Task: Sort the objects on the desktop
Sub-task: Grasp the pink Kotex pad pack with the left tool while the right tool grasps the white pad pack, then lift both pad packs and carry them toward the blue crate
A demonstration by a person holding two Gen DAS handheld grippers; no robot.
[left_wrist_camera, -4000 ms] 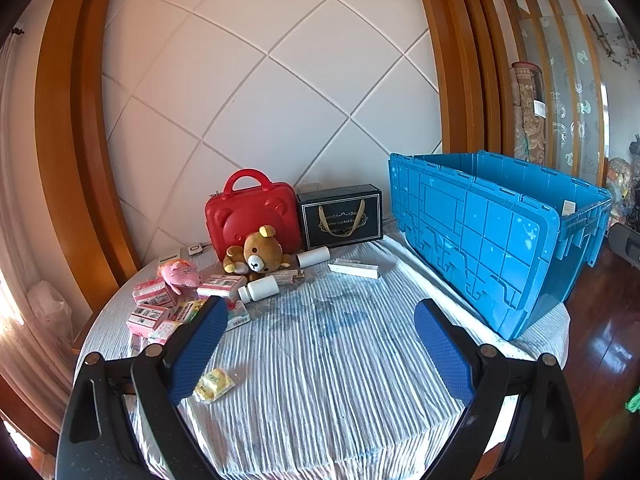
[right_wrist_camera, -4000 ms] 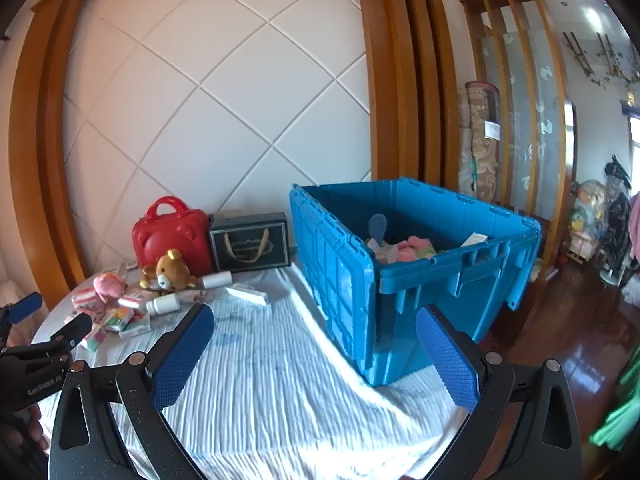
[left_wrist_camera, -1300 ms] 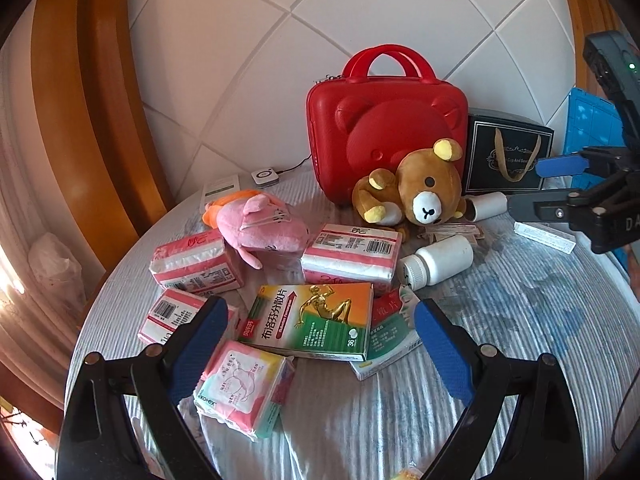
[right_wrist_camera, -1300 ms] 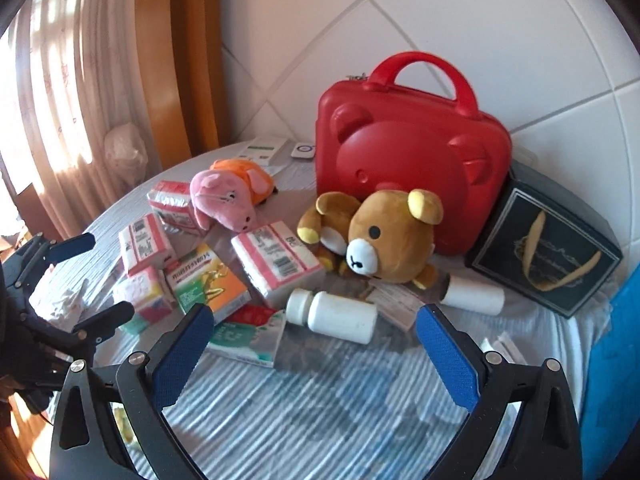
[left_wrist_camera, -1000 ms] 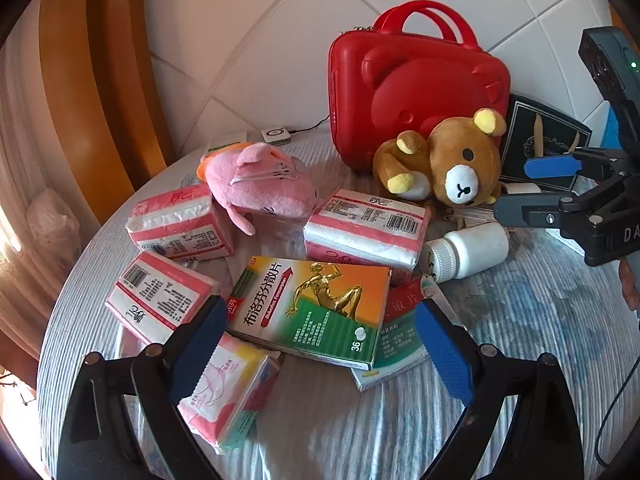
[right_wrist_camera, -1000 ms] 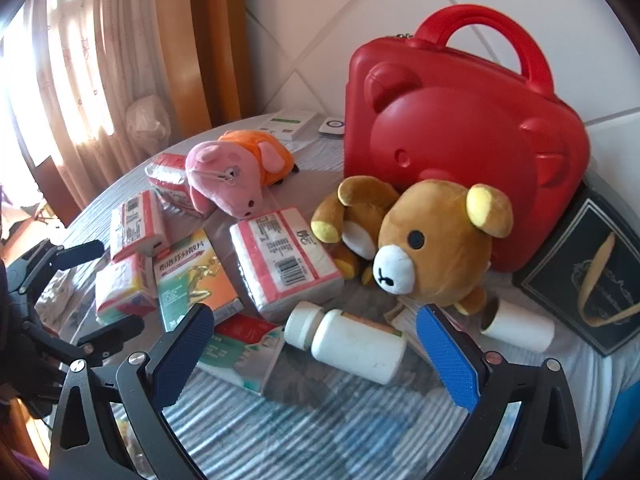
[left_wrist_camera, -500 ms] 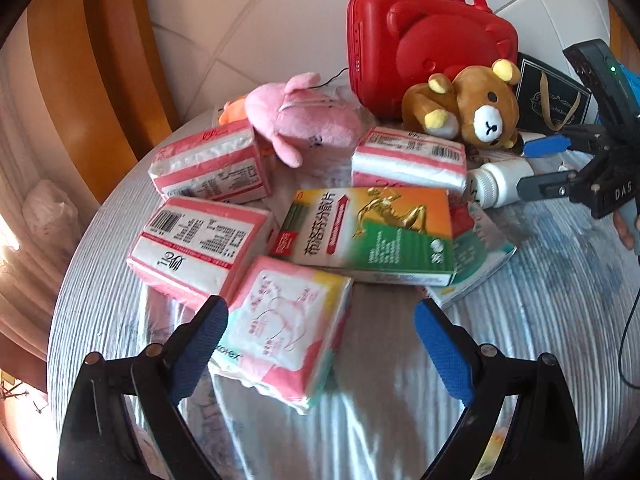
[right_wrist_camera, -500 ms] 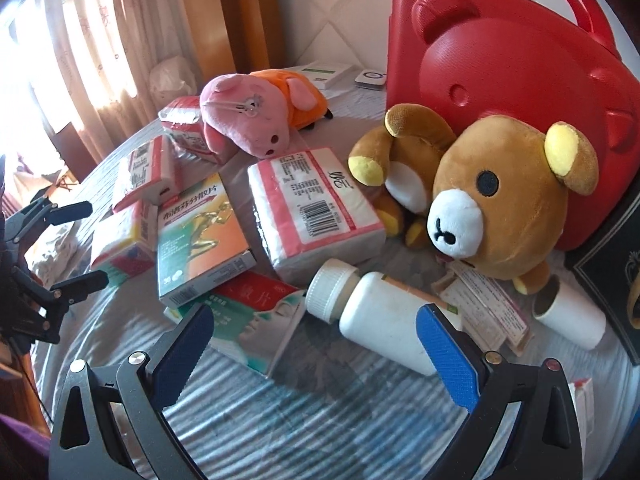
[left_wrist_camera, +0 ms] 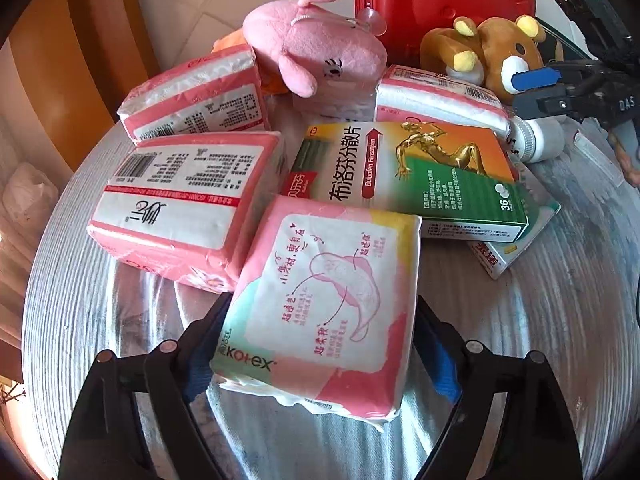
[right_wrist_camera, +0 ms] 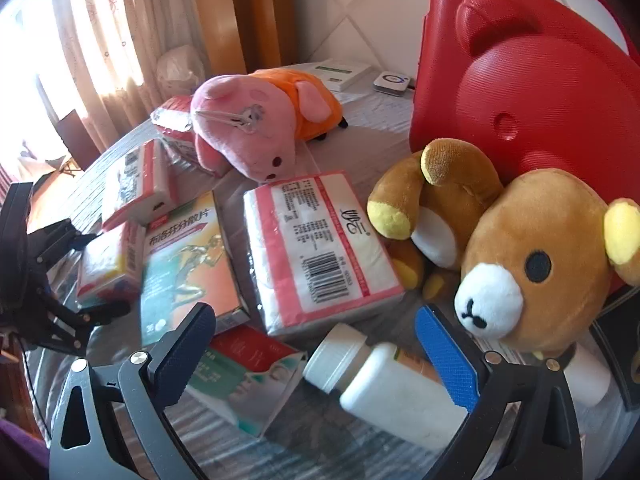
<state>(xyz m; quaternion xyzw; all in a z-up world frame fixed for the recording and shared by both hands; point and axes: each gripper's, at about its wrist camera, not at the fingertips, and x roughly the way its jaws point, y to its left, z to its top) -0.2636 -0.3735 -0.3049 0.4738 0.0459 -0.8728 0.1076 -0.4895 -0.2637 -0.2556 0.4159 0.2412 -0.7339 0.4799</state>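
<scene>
A pink Kotex pad pack [left_wrist_camera: 328, 300] lies on the striped tablecloth between the jaws of my left gripper [left_wrist_camera: 318, 358]. Those jaws are closing, one blue pad at each side of the pack, which shows no squeeze. My right gripper [right_wrist_camera: 316, 348] stands open low over a white pill bottle [right_wrist_camera: 392, 392] lying on its side, with the cap between its fingers. An orange-green medicine box [left_wrist_camera: 408, 172] and several pink tissue packs [left_wrist_camera: 176, 200] sit just behind the pad pack. A pink pig plush [right_wrist_camera: 248, 128] and a brown bear plush [right_wrist_camera: 520, 272] lie further back.
A red bear-shaped case [right_wrist_camera: 532, 80] stands against the wall behind the bear. A red-green box [right_wrist_camera: 248, 376] lies under the medicine box's corner. A dark gift box [right_wrist_camera: 616, 344] is at the right edge. The round table's edge [left_wrist_camera: 44, 280] curves close on the left.
Both grippers have come down and forward onto the pile. The left one now straddles the pad pack with its jaws narrower. The right one has dropped over the white bottle.
</scene>
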